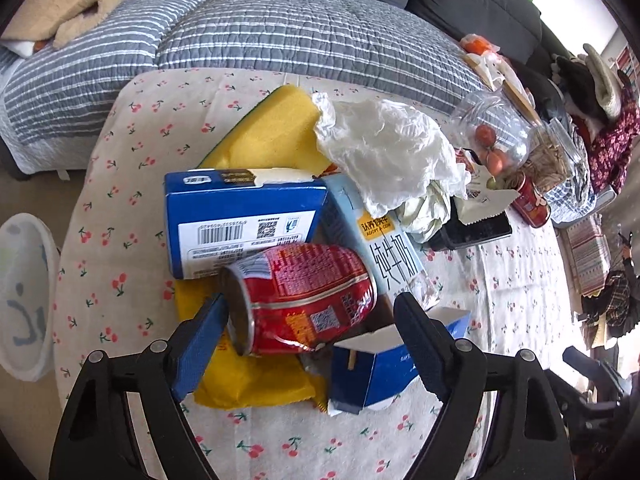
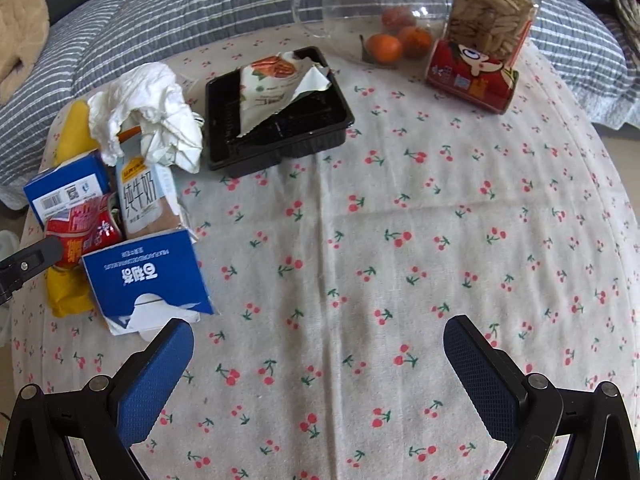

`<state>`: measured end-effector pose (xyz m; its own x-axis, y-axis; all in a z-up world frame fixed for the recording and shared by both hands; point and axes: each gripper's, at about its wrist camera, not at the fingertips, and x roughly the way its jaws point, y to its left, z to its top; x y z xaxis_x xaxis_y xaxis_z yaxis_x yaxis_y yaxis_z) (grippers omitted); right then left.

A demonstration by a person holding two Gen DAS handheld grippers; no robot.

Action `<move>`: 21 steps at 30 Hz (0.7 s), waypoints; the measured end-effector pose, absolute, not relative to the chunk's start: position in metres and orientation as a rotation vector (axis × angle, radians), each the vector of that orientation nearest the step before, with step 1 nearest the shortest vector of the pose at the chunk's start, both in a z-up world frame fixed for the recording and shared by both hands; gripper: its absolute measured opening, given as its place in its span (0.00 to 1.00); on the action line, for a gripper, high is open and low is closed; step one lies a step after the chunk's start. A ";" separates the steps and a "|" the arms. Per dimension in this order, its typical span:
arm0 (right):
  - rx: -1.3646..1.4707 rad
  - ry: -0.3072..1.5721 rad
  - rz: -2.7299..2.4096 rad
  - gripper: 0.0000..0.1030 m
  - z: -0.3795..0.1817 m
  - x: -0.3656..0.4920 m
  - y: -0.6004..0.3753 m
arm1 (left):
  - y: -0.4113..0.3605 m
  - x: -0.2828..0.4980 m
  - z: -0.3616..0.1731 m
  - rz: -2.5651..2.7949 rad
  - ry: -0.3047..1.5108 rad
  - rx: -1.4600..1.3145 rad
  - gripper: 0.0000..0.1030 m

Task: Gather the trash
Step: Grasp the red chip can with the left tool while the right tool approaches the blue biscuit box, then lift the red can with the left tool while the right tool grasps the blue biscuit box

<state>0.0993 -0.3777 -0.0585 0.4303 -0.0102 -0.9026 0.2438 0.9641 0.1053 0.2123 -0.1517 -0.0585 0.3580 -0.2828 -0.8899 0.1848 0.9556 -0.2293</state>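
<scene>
A dented red can (image 1: 304, 296) lies on its side on a pile of trash on the cherry-print tablecloth (image 1: 120, 200). My left gripper (image 1: 310, 314) is open with its fingers on either side of the can, the left pad touching the can's end. Around the can lie a blue box (image 1: 240, 220), a milk carton (image 1: 380, 248), a torn blue carton (image 1: 384, 368), a yellow wrapper (image 1: 248, 384) and crumpled white tissue (image 1: 388, 152). My right gripper (image 2: 318, 340) is open and empty over bare cloth, right of the pile (image 2: 120, 220). A black tray (image 2: 280, 120) holds a torn snack wrapper (image 2: 276, 84).
A yellow sponge (image 1: 272, 128) lies behind the pile. A glass pot with oranges (image 2: 384, 20) and a snack jar (image 2: 484, 32) stand at the table's far side. A striped quilt (image 1: 240, 40) covers the sofa behind. A white bin (image 1: 24, 296) stands left of the table.
</scene>
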 end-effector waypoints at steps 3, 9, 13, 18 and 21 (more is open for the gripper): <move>0.243 1.124 -0.158 1.00 -0.061 0.100 -0.382 | -0.162 0.218 -0.066 -0.229 1.161 -0.060 0.85; 0.225 1.131 -0.165 1.00 -0.064 0.095 -0.389 | -0.168 0.222 -0.078 -0.182 1.155 -0.042 0.85; 0.229 1.139 -0.183 1.00 -0.067 0.091 -0.396 | -0.159 0.221 -0.076 -0.197 1.140 -0.078 0.84; 0.250 1.154 -0.178 1.00 -0.070 0.094 -0.395 | -0.136 0.208 -0.055 -0.229 1.087 -0.110 0.84; 0.271 1.165 -0.153 1.00 -0.072 0.101 -0.385 | -0.118 0.196 -0.040 -0.260 1.066 -0.141 0.84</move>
<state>0.1013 -0.3852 -0.0718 0.3890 0.0217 -0.9210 0.2580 0.9572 0.1315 0.1962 -0.1175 -0.0400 0.4567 -0.2780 -0.8451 0.1423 0.9605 -0.2391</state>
